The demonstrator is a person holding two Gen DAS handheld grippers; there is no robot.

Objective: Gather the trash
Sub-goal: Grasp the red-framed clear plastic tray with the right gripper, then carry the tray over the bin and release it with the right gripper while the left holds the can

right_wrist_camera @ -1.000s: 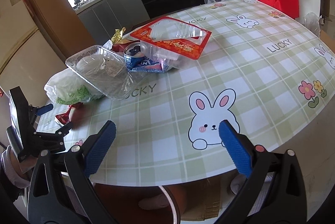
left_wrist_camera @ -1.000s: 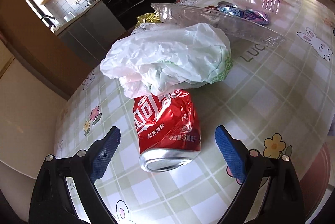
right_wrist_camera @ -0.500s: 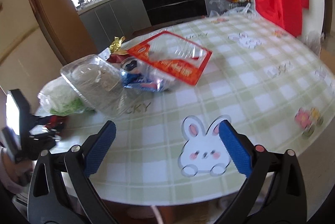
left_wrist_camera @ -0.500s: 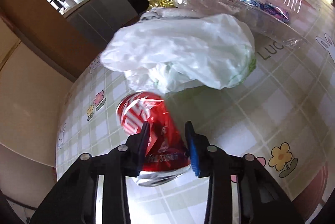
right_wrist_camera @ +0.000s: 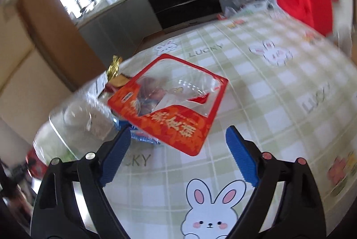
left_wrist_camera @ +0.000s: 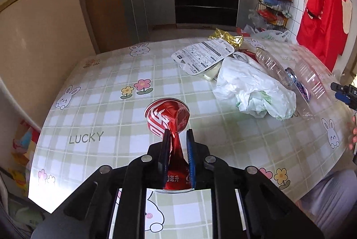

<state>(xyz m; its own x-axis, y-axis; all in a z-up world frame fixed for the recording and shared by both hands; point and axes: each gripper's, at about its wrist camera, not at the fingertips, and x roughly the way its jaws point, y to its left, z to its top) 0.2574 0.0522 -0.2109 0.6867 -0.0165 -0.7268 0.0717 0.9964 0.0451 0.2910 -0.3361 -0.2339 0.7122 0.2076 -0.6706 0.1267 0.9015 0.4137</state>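
The checked counter (left_wrist_camera: 107, 105) spreads beneath both grippers. Ahead and right of the left gripper (left_wrist_camera: 177, 138) lies a white plastic bag (left_wrist_camera: 252, 87). A red-edged clear package (right_wrist_camera: 176, 102) sits just ahead of the right gripper (right_wrist_camera: 176, 149), its jaws wide apart. The left gripper pinches a crushed red can (left_wrist_camera: 167, 118).

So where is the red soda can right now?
In the left wrist view, the red soda can is pinched crushed in the left gripper, over the checked tablecloth, left of the white plastic bag.
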